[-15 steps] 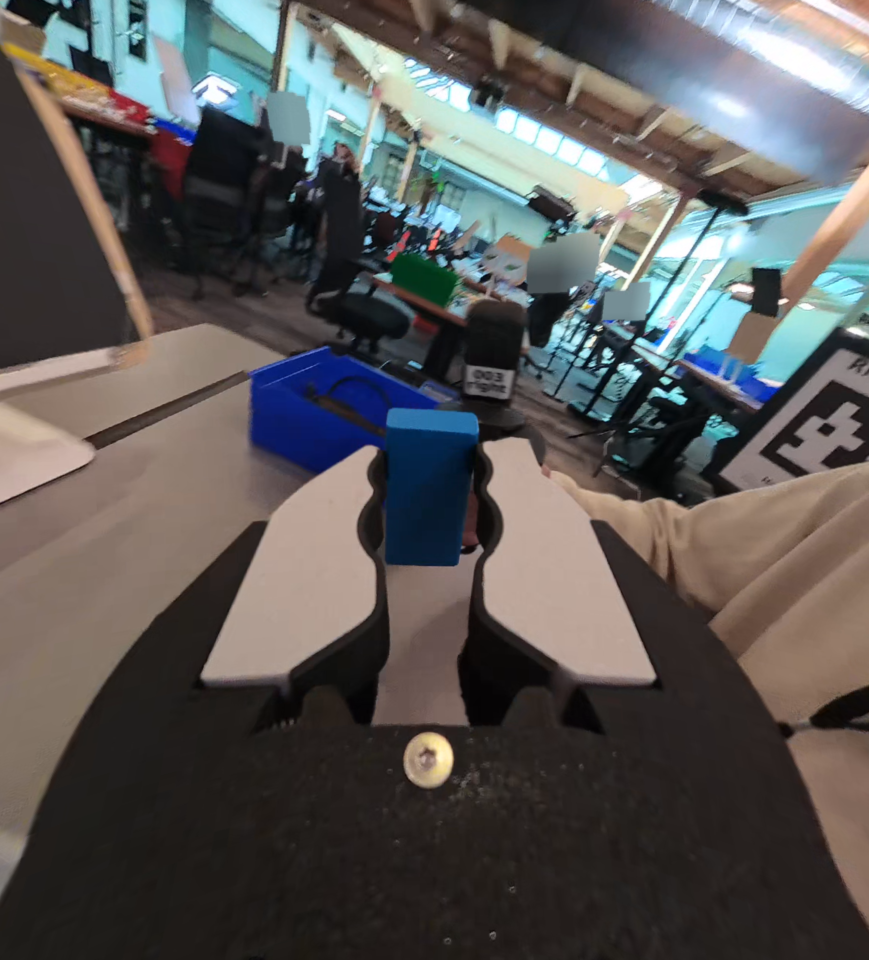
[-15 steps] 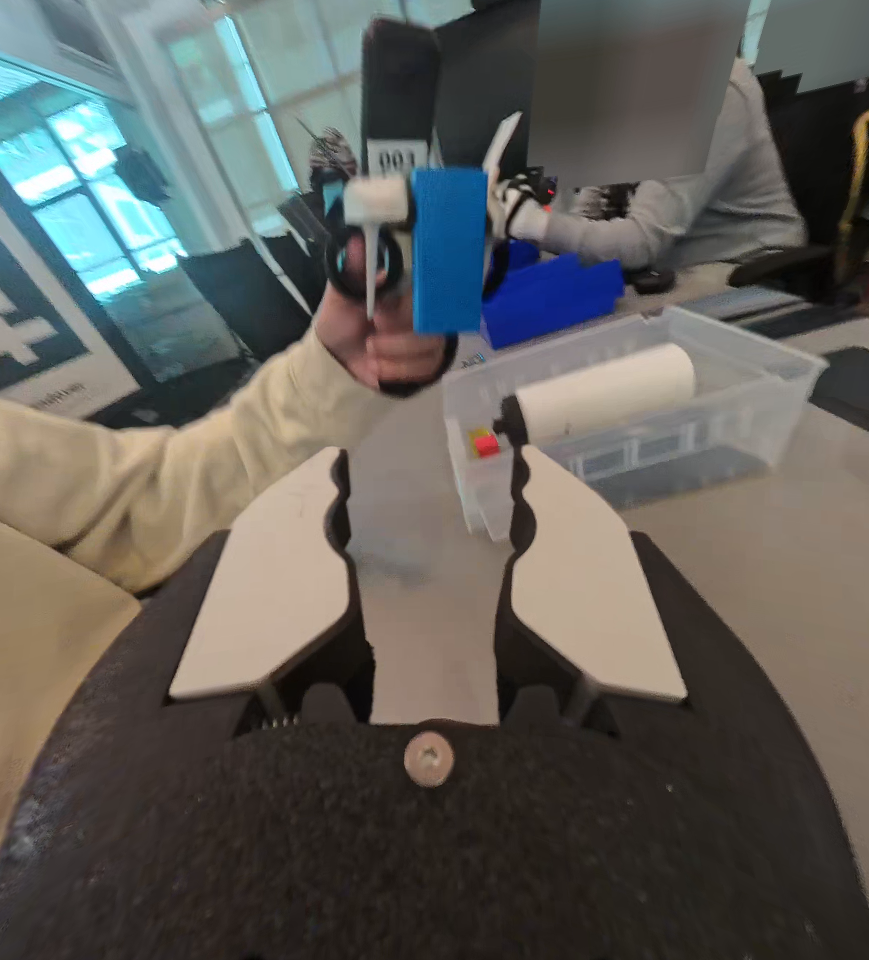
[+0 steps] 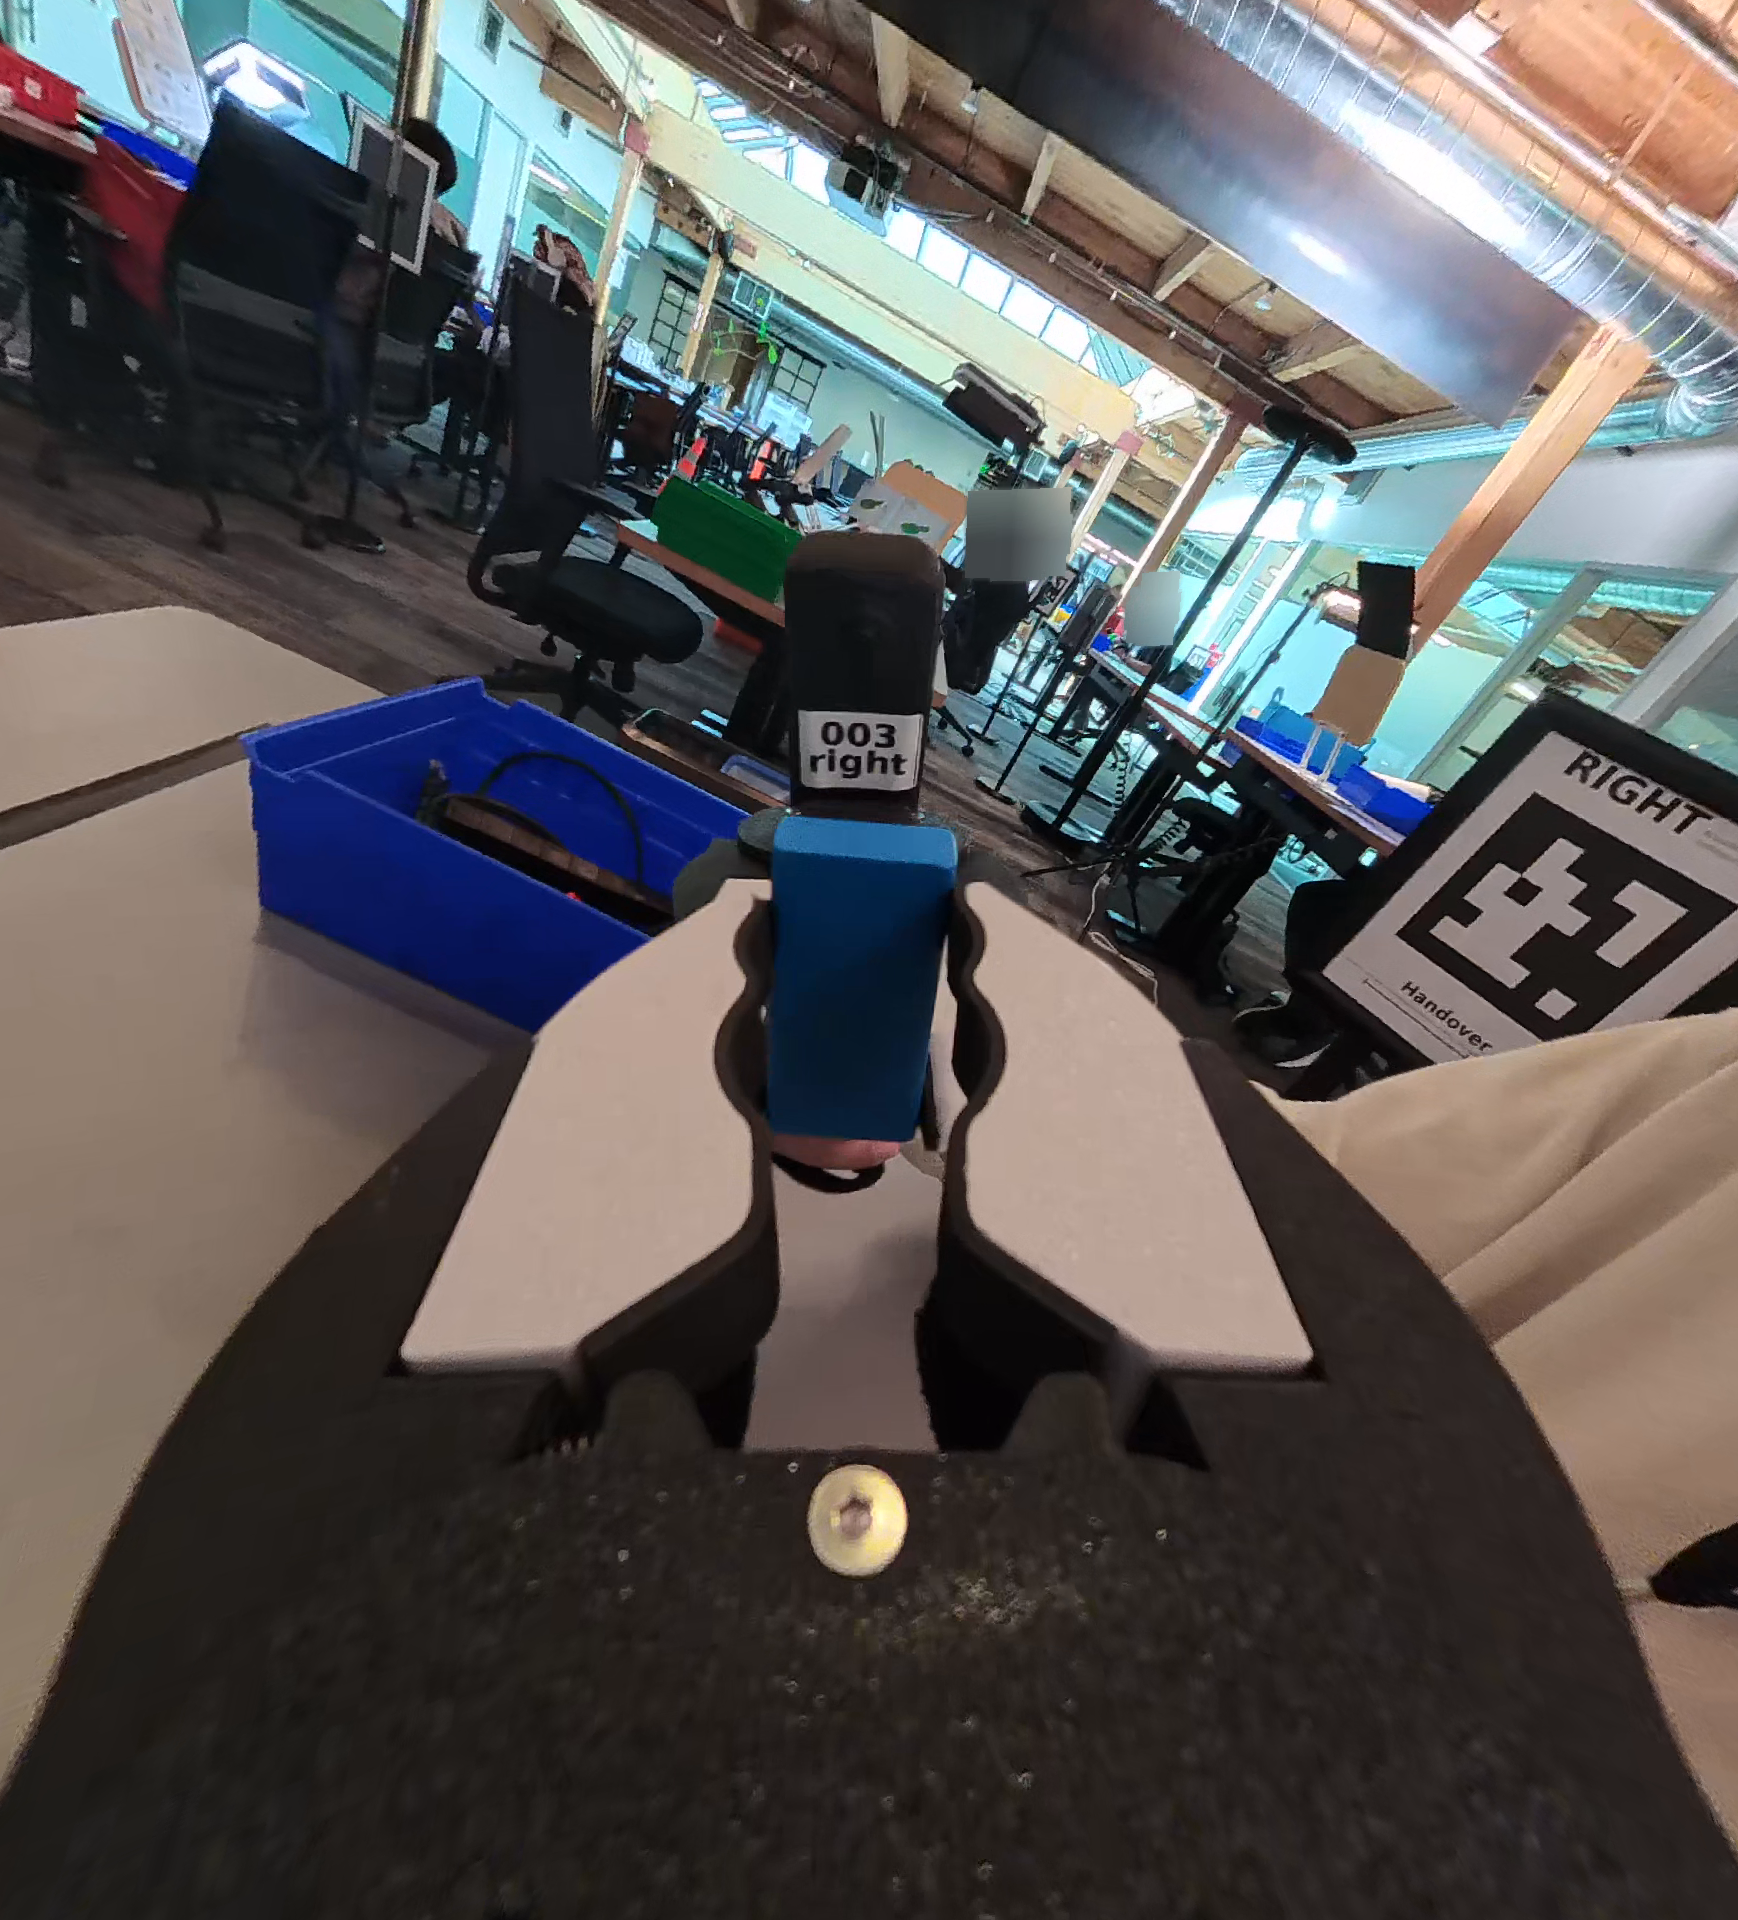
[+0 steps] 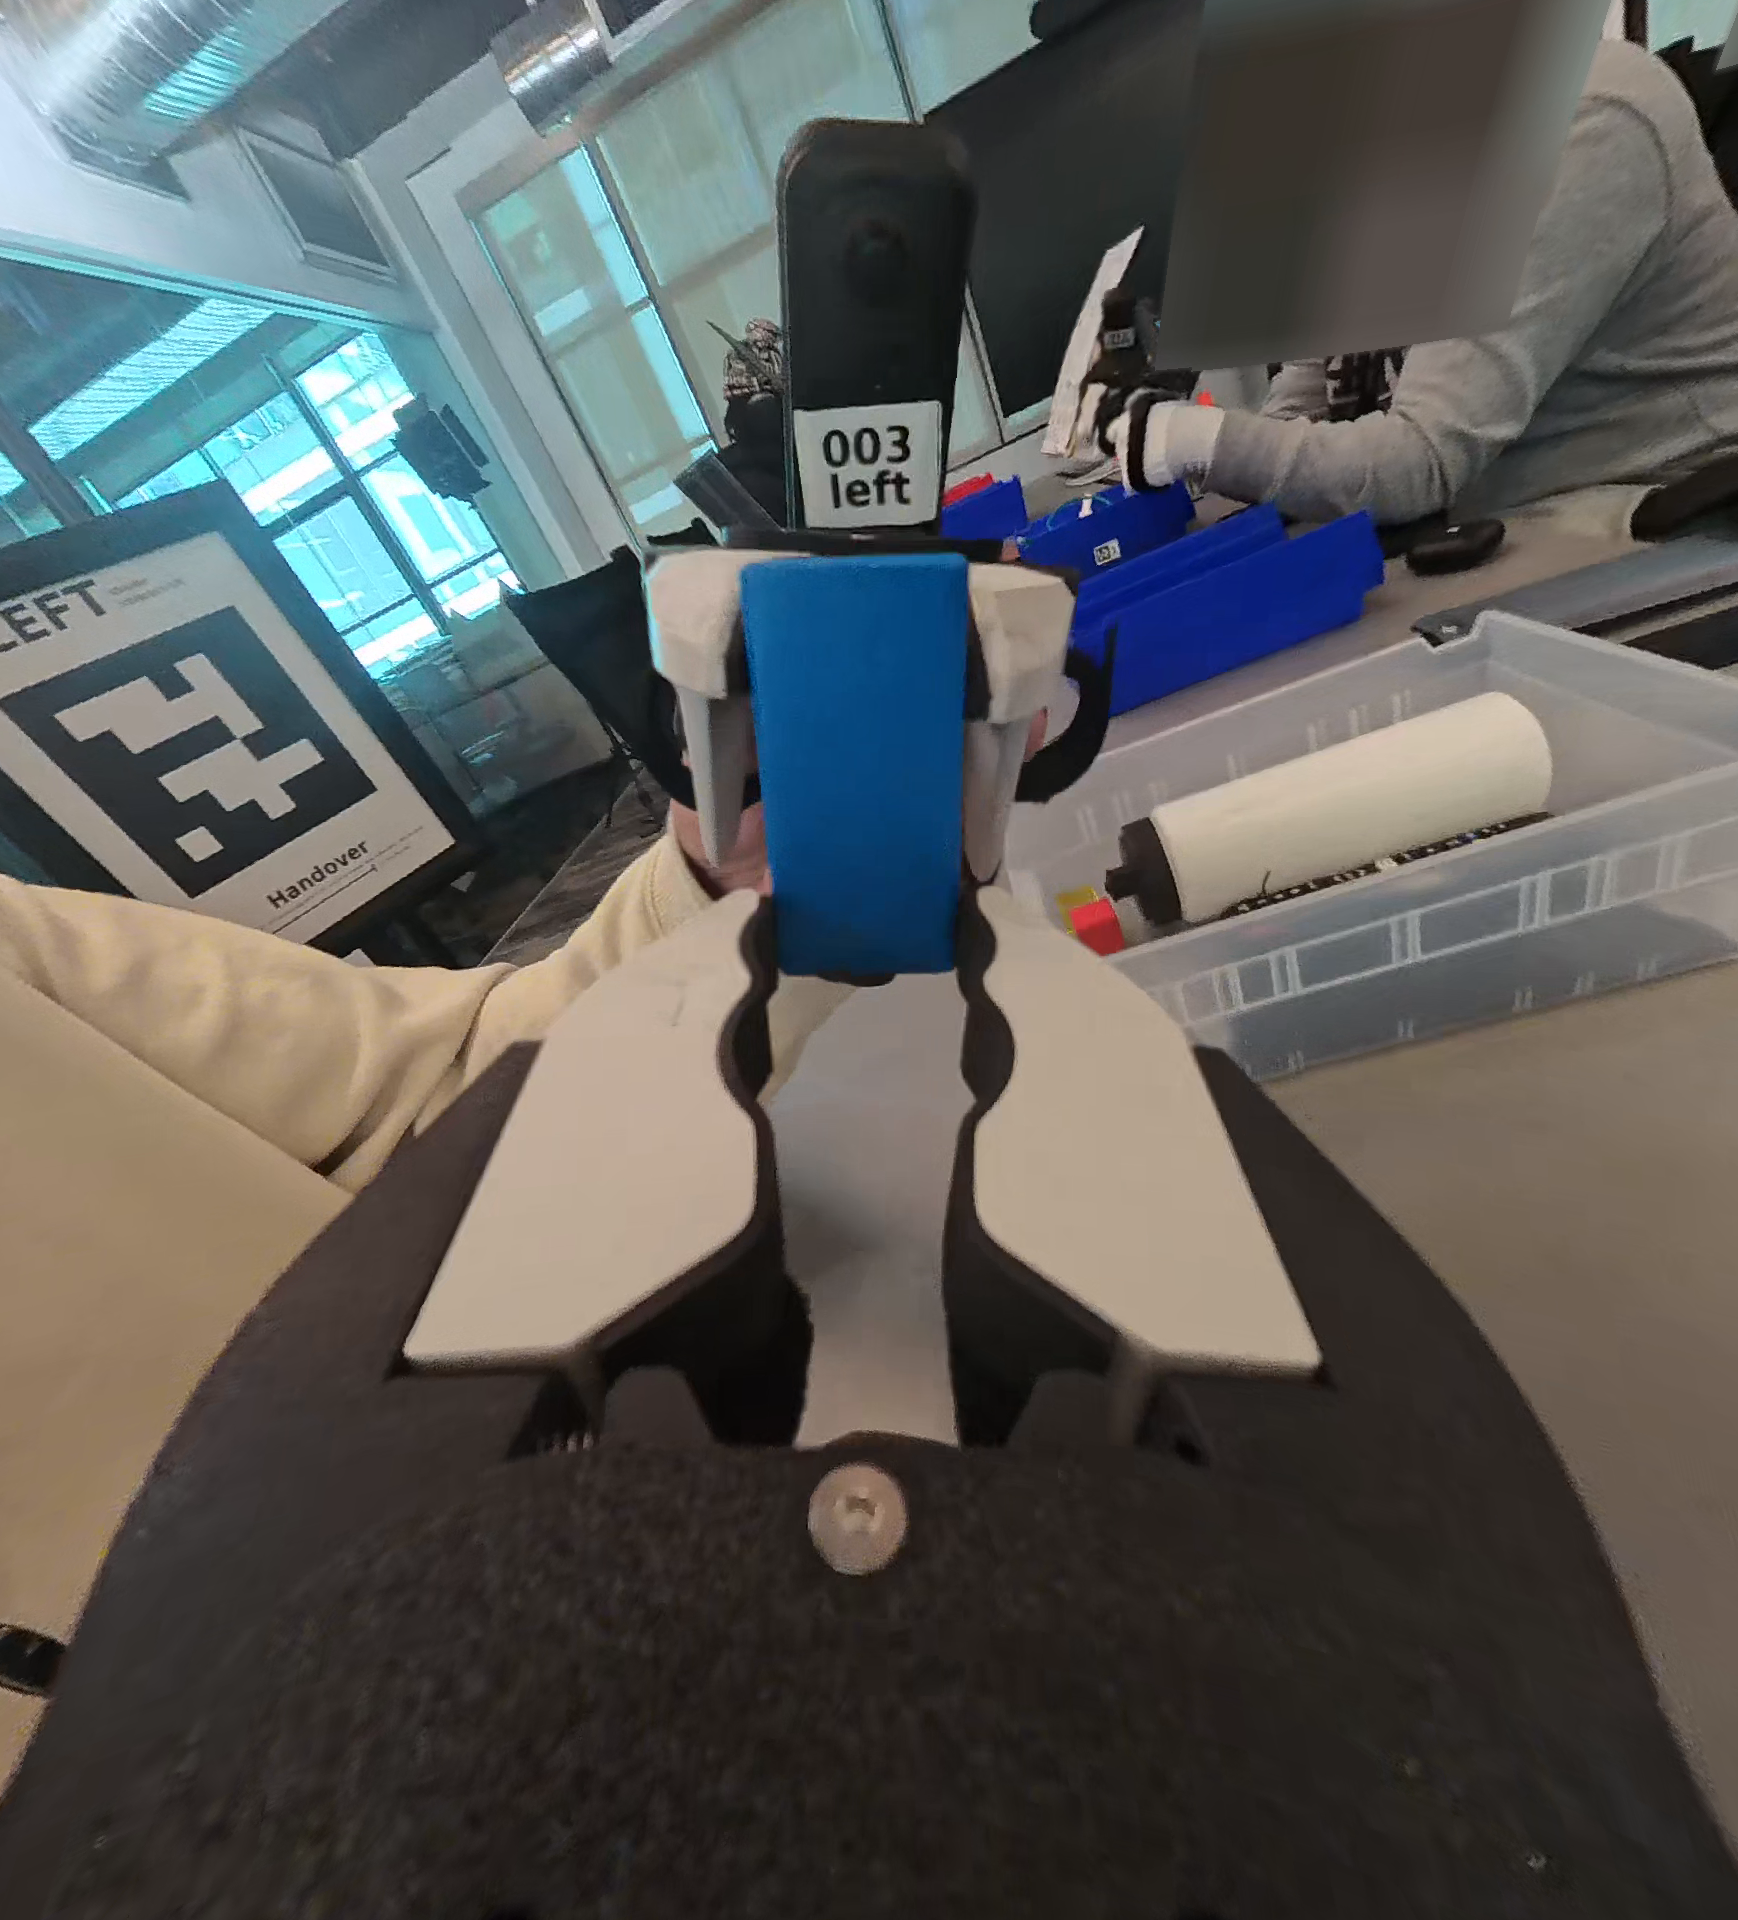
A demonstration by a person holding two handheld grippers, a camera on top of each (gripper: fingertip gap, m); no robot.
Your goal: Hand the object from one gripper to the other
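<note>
Since half a second ago our two claws have closed the gap and now face each other. We clamp the upright blue rectangular block [image 3: 852, 997] in our left claw [image 3: 852, 940], above the grey desk [image 3: 117, 1039]. Our right claw [image 4: 860, 935] stands open around the block's lower end, tips beside it; contact unclear.

A matt, smooth blue block [image 3: 852, 997] between pale matt fingers [image 3: 616, 1143] on a grainy black gripper body, near a glossy blue plastic bin [image 3: 449, 894], a translucent plastic crate [image 4: 1467, 935] and a cream cloth sleeve [image 4: 117, 1039]
</note>
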